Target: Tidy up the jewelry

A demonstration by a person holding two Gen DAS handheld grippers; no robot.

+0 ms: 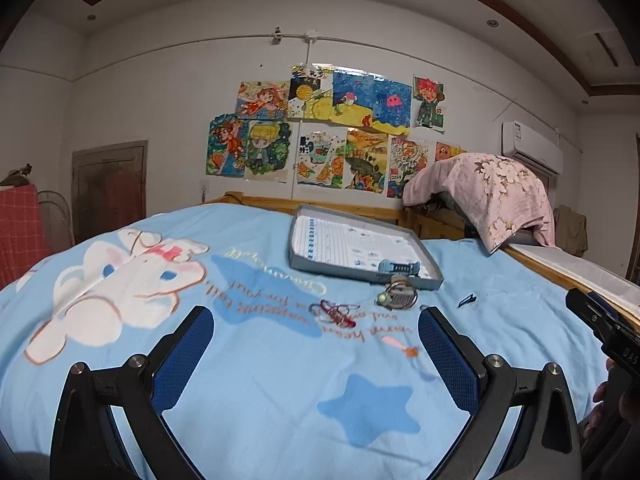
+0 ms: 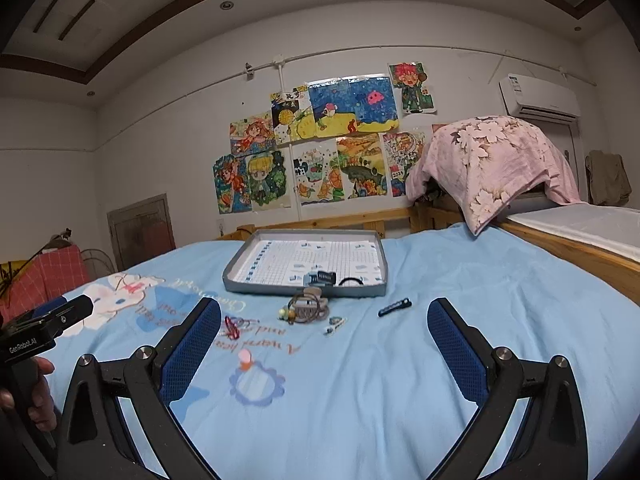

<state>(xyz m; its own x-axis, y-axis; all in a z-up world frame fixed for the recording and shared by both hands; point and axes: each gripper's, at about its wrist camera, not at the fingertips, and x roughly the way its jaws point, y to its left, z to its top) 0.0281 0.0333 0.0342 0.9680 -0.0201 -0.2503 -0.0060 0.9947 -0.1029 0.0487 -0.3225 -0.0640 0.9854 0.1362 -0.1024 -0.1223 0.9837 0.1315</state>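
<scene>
A shallow grey tray (image 2: 240,280) (image 1: 298,266) lies on the blue bedspread, holding a blue-grey hair claw (image 2: 318,279) (image 1: 398,267) and a black hair tie (image 2: 351,281). In front of it lie a beaded bracelet pile (image 2: 306,309) (image 1: 397,295), a red cord piece (image 2: 231,327) (image 1: 334,312), a black hair clip (image 2: 395,306) (image 1: 467,300), a small pale clip (image 2: 335,324) and a pink-orange charm (image 2: 245,359) (image 1: 402,347). My left gripper (image 1: 316,340) and right gripper (image 2: 324,332) are both open and empty, short of the jewelry.
The blue cartoon bedspread (image 2: 360,380) covers the bed. A wooden rail (image 2: 580,256) runs along the right, with a pink floral cloth (image 2: 492,160) draped over something at the back right. The other gripper shows at the frame edges (image 1: 604,324) (image 2: 44,324).
</scene>
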